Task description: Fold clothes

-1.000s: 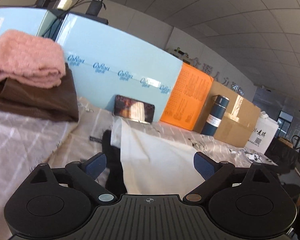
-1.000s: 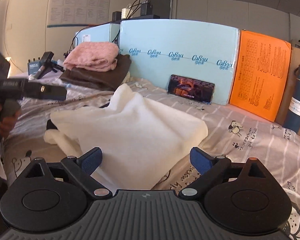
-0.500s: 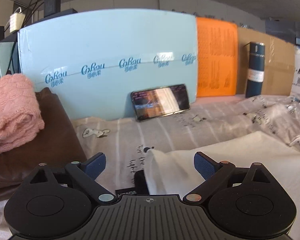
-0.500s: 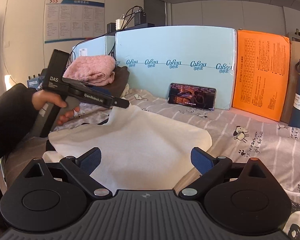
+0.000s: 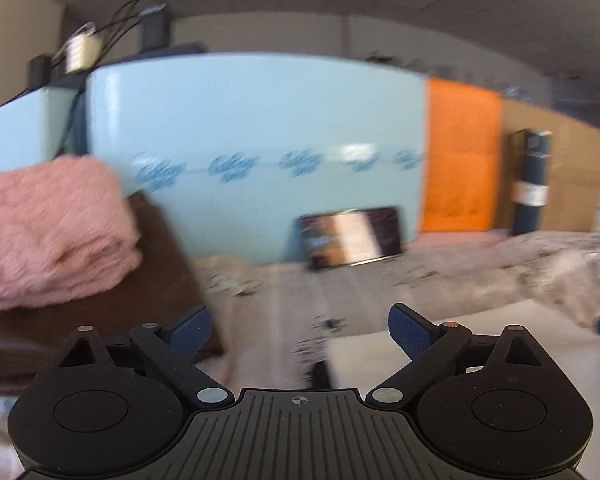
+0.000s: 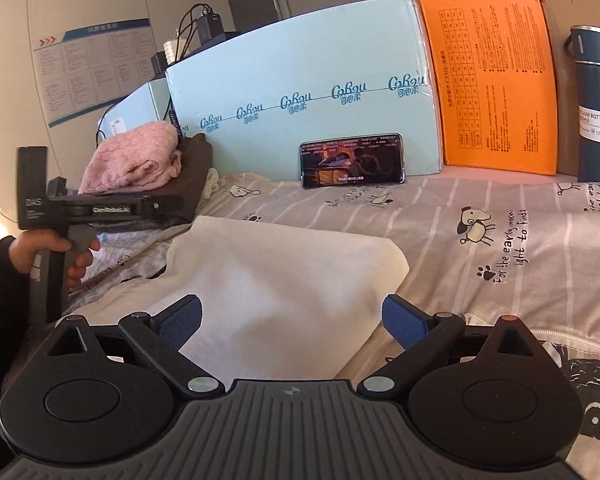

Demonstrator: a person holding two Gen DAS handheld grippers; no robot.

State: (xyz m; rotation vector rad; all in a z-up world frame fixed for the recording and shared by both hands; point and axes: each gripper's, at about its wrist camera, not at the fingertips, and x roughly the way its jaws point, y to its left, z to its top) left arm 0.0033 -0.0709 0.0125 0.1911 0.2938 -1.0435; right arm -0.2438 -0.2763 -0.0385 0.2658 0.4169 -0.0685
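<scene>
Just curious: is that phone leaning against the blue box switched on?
On. The phone shows a lit video scene with text lines, propped against the blue box.

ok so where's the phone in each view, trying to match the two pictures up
Left wrist view: the phone sits just right of centre, blurred, propped against the light blue box.
Right wrist view: the phone is above centre, sharp, leaning on the same light blue box, beyond the cream garment.
Shared landmark: the orange box stands just right of the phone in both.
</scene>
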